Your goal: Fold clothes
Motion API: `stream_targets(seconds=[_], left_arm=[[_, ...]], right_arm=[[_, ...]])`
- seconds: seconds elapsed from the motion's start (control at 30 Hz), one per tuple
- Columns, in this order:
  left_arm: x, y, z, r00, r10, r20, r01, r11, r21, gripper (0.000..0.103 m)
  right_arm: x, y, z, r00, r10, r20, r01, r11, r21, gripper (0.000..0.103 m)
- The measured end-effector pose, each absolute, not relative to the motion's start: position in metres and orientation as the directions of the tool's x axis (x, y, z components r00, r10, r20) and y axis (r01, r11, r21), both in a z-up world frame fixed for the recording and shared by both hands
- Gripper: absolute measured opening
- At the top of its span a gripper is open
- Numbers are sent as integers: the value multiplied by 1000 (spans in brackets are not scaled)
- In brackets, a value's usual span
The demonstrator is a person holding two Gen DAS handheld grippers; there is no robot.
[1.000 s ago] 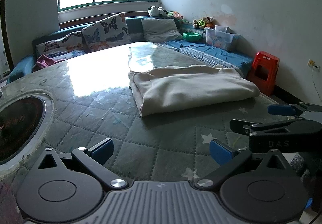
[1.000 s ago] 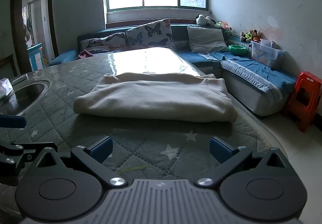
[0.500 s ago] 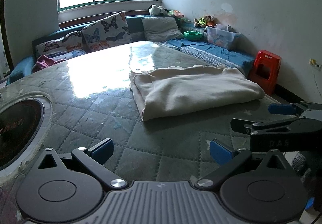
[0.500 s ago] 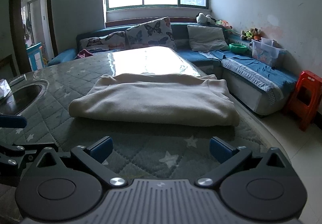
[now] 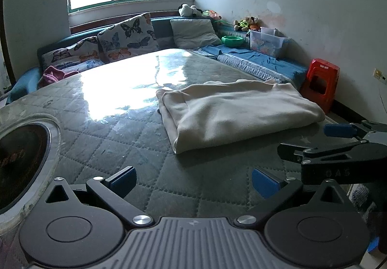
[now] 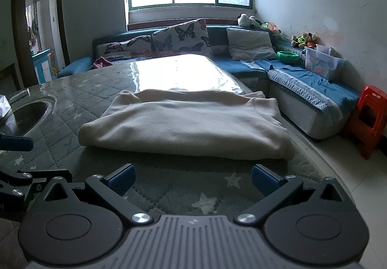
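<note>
A cream folded garment [image 6: 186, 127] lies mid-frame on a quilted green table [image 6: 96, 99]. Both the left gripper [image 5: 193, 180] and right gripper [image 6: 192, 178], at bottom, are spread wide, grasping nothing.

Matt fleecy garment [image 6: 186, 128], glossy quilted table [image 6: 96, 90]

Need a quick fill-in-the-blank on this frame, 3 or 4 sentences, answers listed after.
1. The cream garment lies ____ on the quilted table.
2. Both the left tongs and the right tongs are ____, holding nothing.
3. The plastic stool on the floor is ____ in colour.
4. The two patterned cushions show ____.

Missing words: folded; open; red; butterflies
</note>
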State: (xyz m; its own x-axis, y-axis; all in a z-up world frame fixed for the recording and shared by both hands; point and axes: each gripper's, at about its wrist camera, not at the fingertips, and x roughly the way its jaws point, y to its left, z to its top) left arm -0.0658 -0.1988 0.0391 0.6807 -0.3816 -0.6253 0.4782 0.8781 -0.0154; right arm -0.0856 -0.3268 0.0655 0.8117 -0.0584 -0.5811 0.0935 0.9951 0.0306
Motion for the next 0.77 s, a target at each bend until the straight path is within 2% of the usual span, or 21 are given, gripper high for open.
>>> stream_targets(seconds=[0.77], left_arm=[[-44,-199,40,698,-367,-615,450,893,-22,103]], right_arm=[[-68,-326,66,811,-49,-583,84,996,32,103]])
